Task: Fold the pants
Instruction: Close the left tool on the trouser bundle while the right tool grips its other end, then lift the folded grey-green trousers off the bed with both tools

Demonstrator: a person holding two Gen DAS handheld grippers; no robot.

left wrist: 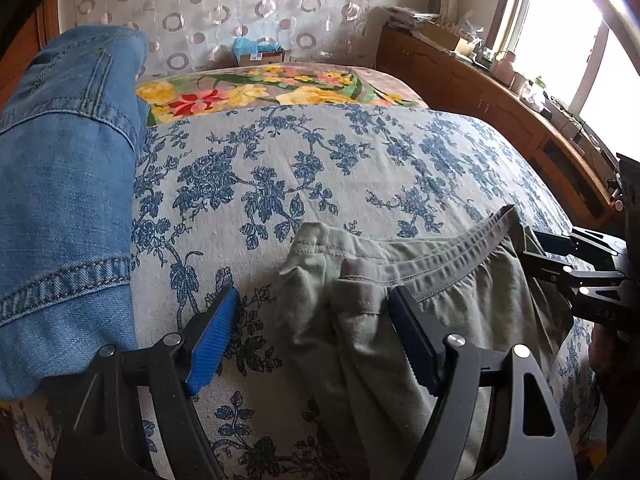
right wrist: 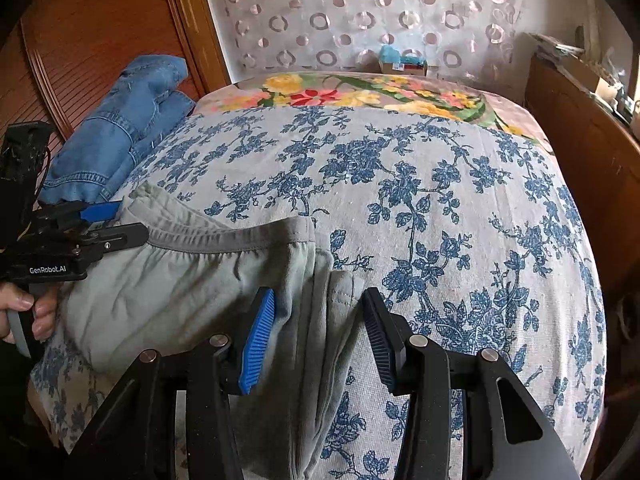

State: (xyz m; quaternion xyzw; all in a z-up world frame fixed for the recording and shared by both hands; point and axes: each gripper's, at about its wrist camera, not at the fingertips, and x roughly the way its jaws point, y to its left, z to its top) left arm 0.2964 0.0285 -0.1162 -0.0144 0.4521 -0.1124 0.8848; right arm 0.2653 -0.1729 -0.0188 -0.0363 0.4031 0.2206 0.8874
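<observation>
Grey-green pants (left wrist: 400,312) lie crumpled at the near edge of the bed, elastic waistband (left wrist: 448,258) toward the far side. In the right wrist view the pants (right wrist: 168,292) spread left with one folded edge running toward the camera. My left gripper (left wrist: 316,320) is open, its jaws straddling the left corner of the pants, the right finger resting on the cloth. It also shows in the right wrist view (right wrist: 120,220) at the waistband's left end. My right gripper (right wrist: 320,320) is open, its jaws astride the pants' right edge. It shows in the left wrist view (left wrist: 540,254) at the waistband's right end.
The bed has a blue-flowered sheet (left wrist: 320,168) and a bright floral blanket (left wrist: 256,92) beyond it. Blue denim jeans (left wrist: 64,184) lie piled along the bed's left side (right wrist: 116,136). A cluttered wooden cabinet (left wrist: 480,80) runs under the window on the right.
</observation>
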